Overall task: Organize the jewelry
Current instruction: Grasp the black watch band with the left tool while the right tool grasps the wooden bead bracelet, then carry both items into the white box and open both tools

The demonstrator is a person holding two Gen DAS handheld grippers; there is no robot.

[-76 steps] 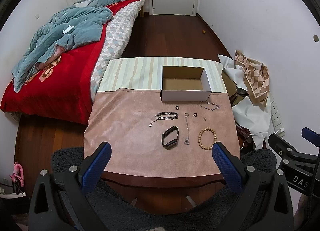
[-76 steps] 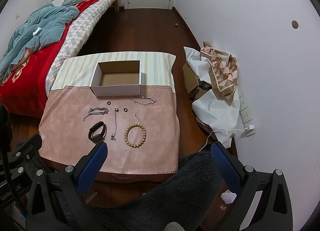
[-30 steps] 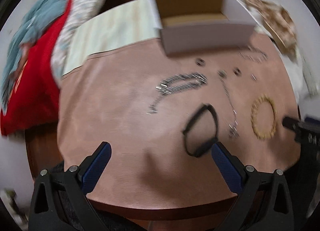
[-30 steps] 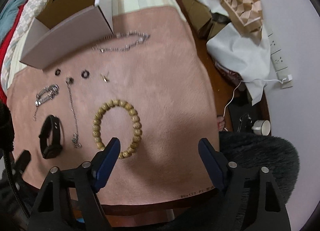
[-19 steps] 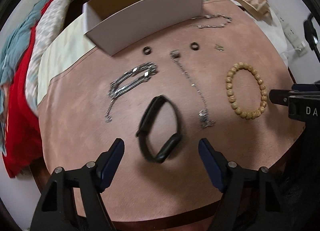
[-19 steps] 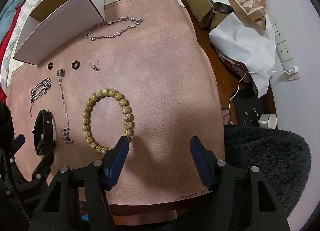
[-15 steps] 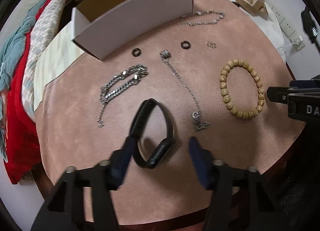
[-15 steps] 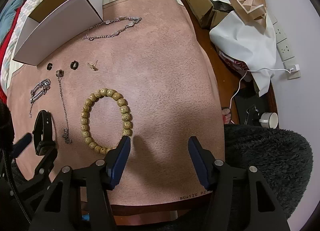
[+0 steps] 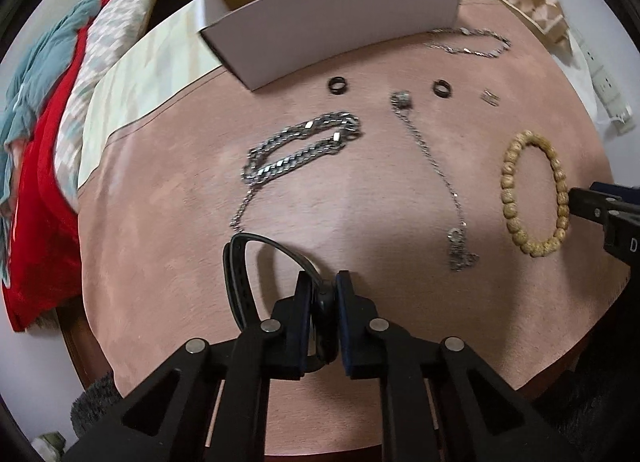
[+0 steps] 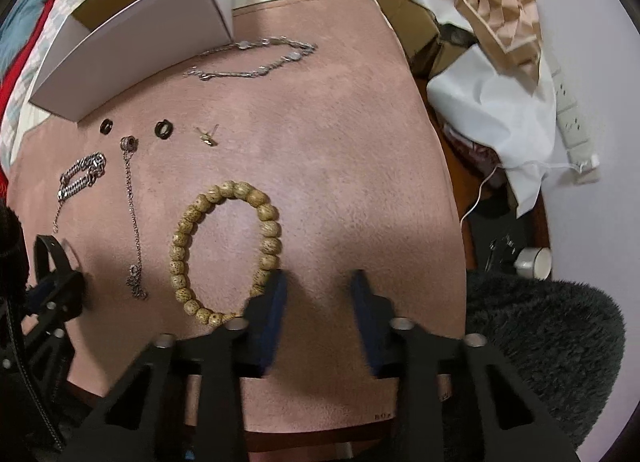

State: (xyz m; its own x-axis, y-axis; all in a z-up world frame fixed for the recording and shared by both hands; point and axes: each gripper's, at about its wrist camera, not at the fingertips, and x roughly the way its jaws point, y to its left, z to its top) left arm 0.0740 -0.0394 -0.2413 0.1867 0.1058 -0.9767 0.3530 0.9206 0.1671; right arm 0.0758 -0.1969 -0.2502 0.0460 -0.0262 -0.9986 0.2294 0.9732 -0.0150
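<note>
1. Black wristband (image 9: pixel 256 262): lies on the pink table mat (image 9: pixel 160 222), nearest the viewer; its thick end is pinched between the pads of the left gripper (image 9: pixel 323 290).
2. Wooden bead bracelet (image 10: pixel 224 250): flat on the mat; the right gripper (image 10: pixel 318 294) stands parted, nothing held, its left finger (image 10: pixel 272 302) at the bracelet's near-right beads.
3. Silver chains (image 9: pixel 300 150), rings (image 9: pixel 338 85): between wristband and white box (image 9: pixel 340 18).
</note>
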